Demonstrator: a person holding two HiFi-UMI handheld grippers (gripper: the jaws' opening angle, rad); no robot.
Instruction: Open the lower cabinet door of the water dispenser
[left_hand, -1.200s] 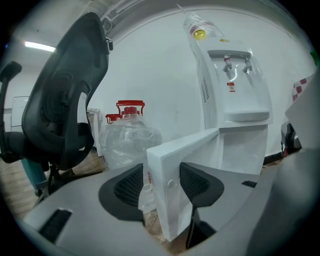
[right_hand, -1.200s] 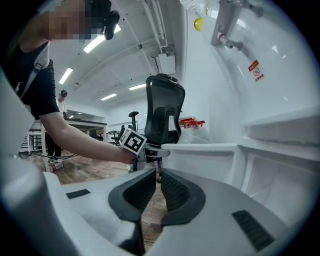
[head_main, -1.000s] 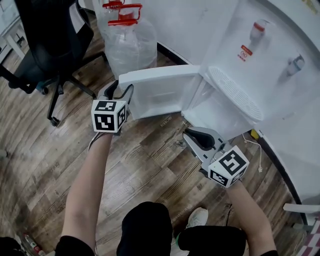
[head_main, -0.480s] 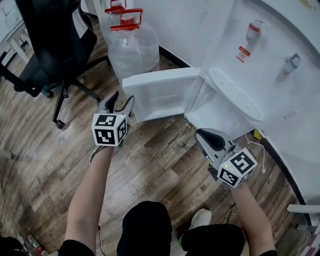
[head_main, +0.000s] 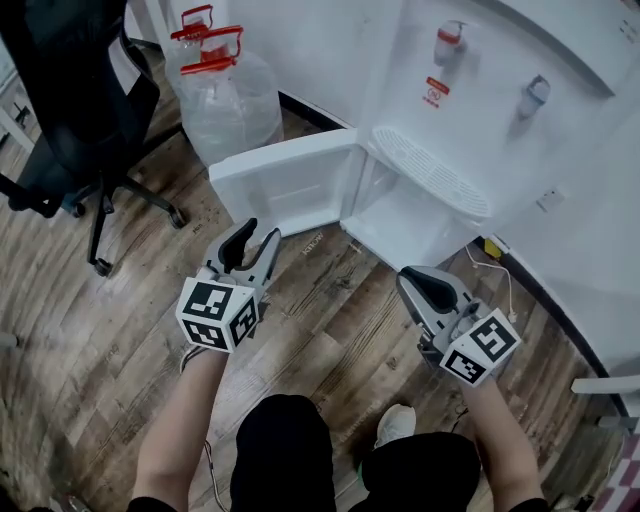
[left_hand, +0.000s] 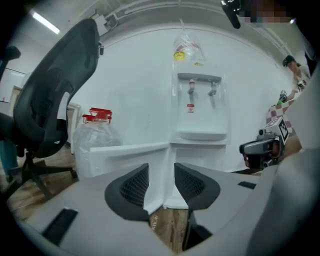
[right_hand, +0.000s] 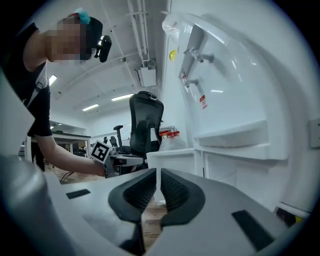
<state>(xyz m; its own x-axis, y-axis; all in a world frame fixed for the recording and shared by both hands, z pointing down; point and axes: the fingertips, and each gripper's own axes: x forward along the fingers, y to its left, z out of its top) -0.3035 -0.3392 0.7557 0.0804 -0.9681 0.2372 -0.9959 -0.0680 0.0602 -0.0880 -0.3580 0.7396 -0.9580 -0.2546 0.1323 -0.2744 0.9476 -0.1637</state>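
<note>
The white water dispenser (head_main: 470, 90) stands at the upper right. Its lower cabinet door (head_main: 285, 180) is swung wide open to the left, so the white inside of the cabinet (head_main: 405, 220) shows. My left gripper (head_main: 258, 233) hangs over the floor just short of the door and does not touch it. Its jaws are closing with nothing between them. In the left gripper view, the door (left_hand: 125, 155) lies beyond the left gripper (left_hand: 161, 182). My right gripper (head_main: 418, 280) is shut and empty, in front of the open cabinet. The right gripper (right_hand: 158, 187) points past the door (right_hand: 172, 160).
A large clear water bottle (head_main: 225, 95) with a red cap stands left of the dispenser. A black office chair (head_main: 80, 100) on castors is at the far left. A white cable (head_main: 505, 285) lies on the wooden floor by the dispenser's right foot.
Both grippers have drawn back from the dispenser toward the person. The left gripper has left the door's free edge and its jaws are narrower. The door stays open.
</note>
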